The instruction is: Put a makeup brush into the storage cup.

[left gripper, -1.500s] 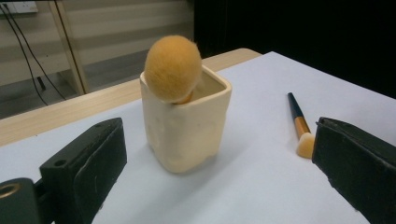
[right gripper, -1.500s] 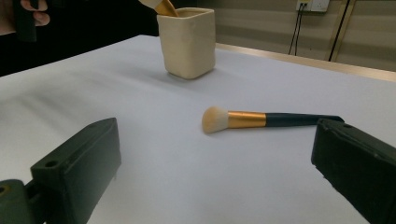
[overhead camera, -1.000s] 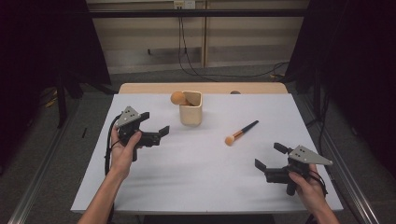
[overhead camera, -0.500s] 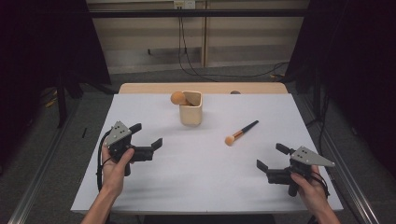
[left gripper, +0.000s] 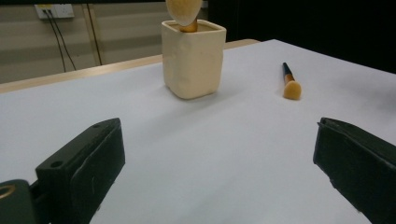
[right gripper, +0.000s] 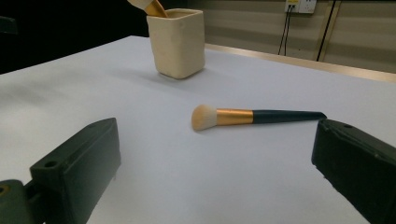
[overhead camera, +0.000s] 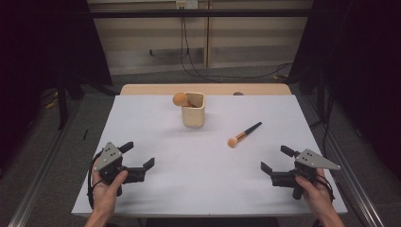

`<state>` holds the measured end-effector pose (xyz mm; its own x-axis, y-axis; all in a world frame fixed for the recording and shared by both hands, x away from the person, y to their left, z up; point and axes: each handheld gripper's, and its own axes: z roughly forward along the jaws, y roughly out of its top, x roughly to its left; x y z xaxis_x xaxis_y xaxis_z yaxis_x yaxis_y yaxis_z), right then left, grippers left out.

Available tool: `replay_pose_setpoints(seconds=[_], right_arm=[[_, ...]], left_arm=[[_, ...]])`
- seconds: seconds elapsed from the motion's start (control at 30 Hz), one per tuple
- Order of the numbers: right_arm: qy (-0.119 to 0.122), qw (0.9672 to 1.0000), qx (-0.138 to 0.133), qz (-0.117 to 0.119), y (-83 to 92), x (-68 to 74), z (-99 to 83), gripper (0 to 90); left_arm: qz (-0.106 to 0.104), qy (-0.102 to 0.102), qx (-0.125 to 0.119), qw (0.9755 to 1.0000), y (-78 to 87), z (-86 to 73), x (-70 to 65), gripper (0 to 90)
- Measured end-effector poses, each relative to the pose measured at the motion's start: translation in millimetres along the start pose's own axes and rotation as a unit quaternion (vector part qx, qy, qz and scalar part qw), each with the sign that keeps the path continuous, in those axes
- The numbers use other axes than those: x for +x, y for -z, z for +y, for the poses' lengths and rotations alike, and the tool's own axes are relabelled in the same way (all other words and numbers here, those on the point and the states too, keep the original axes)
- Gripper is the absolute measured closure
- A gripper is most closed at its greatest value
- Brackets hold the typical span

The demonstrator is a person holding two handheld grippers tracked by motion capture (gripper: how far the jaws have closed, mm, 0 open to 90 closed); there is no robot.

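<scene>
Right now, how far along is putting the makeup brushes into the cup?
One orange-headed brush already stands in the cream square cup. Nothing is in hand: left gripper and right gripper are open. The black-handled brush lying on the white table is left.

White table (overhead camera: 156, 137), cup (overhead camera: 193, 116) (upright), brush (overhead camera: 244, 134)

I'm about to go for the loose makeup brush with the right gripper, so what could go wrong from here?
1. The makeup brush lies flat on the white table, so the open right gripper may scrape the surface or roll the round handle away.
2. The beige cup already holds a brush leaning over its rim; dropping a second one in could knock it or tip the cup.
</scene>
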<state>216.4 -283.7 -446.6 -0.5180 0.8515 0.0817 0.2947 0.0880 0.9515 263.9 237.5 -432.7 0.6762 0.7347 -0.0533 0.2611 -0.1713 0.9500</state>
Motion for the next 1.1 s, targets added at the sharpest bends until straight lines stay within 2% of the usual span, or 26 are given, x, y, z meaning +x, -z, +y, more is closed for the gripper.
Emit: replay_pose_setpoints(seconds=[0.07, 0.23, 0.33, 0.57, 0.7, 0.9, 0.97, 1.1], right_arm=[[0.002, 1.0000, 0.000, -0.001, 0.5, -0.1, -0.2, 0.9], [0.001, 1.0000, 0.000, -0.002, 1.6, -0.7, -0.7, 0.9], [0.002, 1.0000, 0.000, -0.003, 2.1, -1.2, -0.6, 0.7], [0.006, 1.0000, 0.006, -0.004, 1.3, -2.0, 0.6, 0.0], [0.012, 0.9999, 0.007, -0.007, -0.1, -2.1, 5.1, 0.1], [0.024, 0.9995, 0.013, -0.014, -7.8, -2.8, 13.3, 0.7], [0.025, 0.9992, 0.017, -0.025, -11.3, -3.4, 18.0, 3.8], [0.028, 0.9990, 0.027, -0.023, -16.0, -10.0, 26.2, 1.5]], left_arm=[[0.000, 0.005, 0.000, 1.0000, 3.9, -4.8, -2.3, 2.0], [0.001, -0.001, -0.003, 1.0000, 10.1, -10.4, -8.2, 1.8], [0.004, 0.004, -0.010, 0.9999, 11.2, -12.1, -9.6, 1.9], [0.005, 0.002, -0.008, 0.9999, 15.6, -17.7, -9.4, 1.8], [0.008, 0.009, -0.013, 0.9998, 17.5, -18.9, -6.9, 2.0], [0.004, 0.008, -0.013, 0.9999, 18.9, -20.1, -6.5, 2.0], [0.006, 0.010, -0.014, 0.9998, 20.1, -20.3, -6.7, 1.9], [0.015, 0.003, -0.009, 0.9998, 22.2, -20.9, -6.8, 2.1]])
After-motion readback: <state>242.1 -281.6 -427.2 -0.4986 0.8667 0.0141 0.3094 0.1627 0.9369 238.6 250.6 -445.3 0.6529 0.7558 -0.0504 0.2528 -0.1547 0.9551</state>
